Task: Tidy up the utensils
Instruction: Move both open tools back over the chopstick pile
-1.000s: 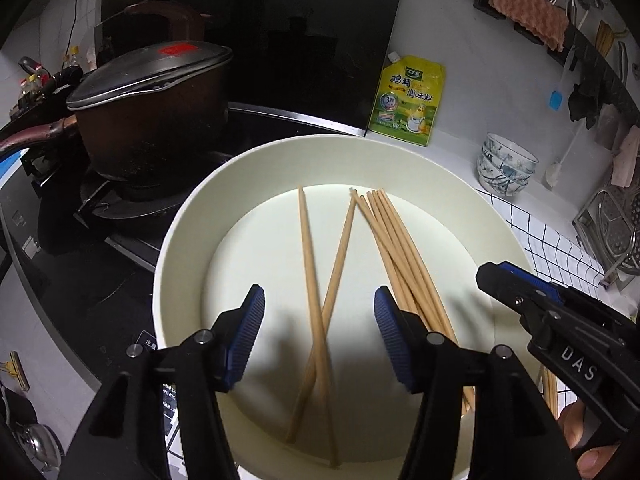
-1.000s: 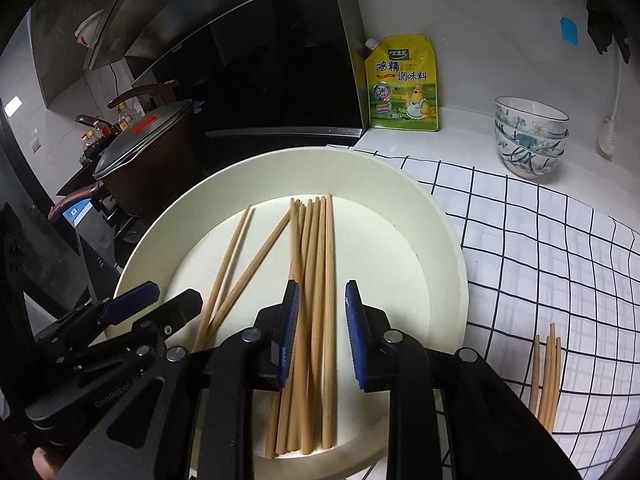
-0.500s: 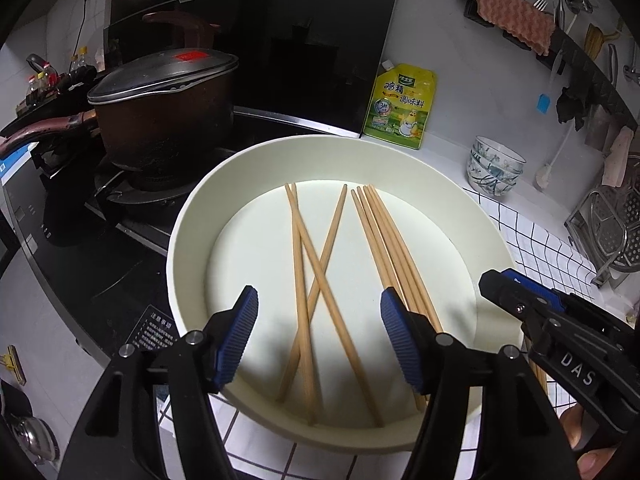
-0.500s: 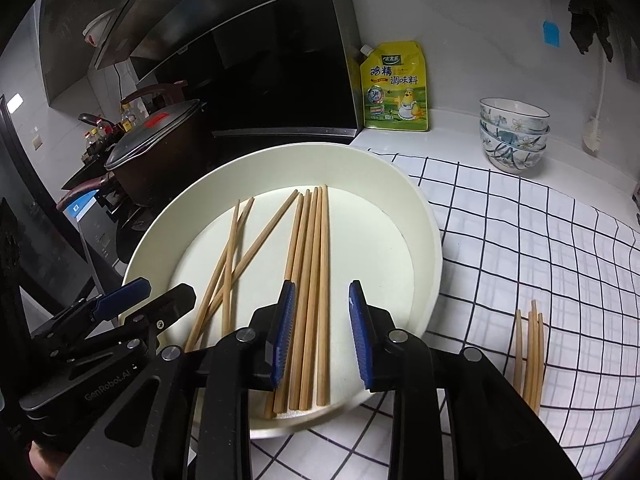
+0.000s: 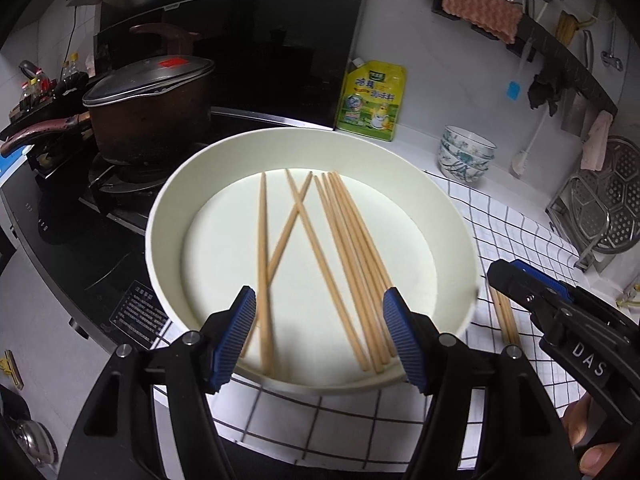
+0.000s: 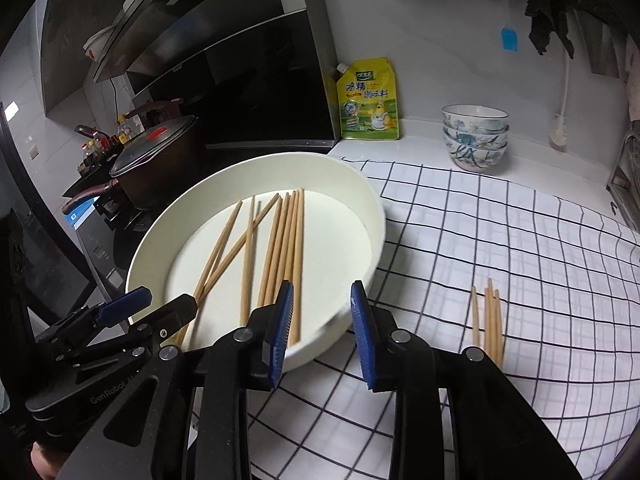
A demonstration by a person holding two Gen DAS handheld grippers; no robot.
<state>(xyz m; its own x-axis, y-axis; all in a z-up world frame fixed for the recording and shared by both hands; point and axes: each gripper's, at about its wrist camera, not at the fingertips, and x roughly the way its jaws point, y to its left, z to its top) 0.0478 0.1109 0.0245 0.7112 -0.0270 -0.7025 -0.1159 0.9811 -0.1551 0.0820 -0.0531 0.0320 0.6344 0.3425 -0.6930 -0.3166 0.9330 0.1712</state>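
- Eight slim, pale wooden chopsticks [image 5: 352,264] lie in the round white basin [image 5: 452,216]: five bunched parallel, three loosely crossed.
- About four more chopsticks [image 6: 489,320] lie right of the basin on the checked tabletop [image 6: 540,264].
- Left claw [image 5: 320,330] and right claw [image 6: 322,330]: both agape, empty, at the basin's near rim.

Only the basin's raised wall [image 5: 168,216] rings the chopsticks [image 5: 352,264]; a pot [image 5: 148,120] crowds its far-left side.
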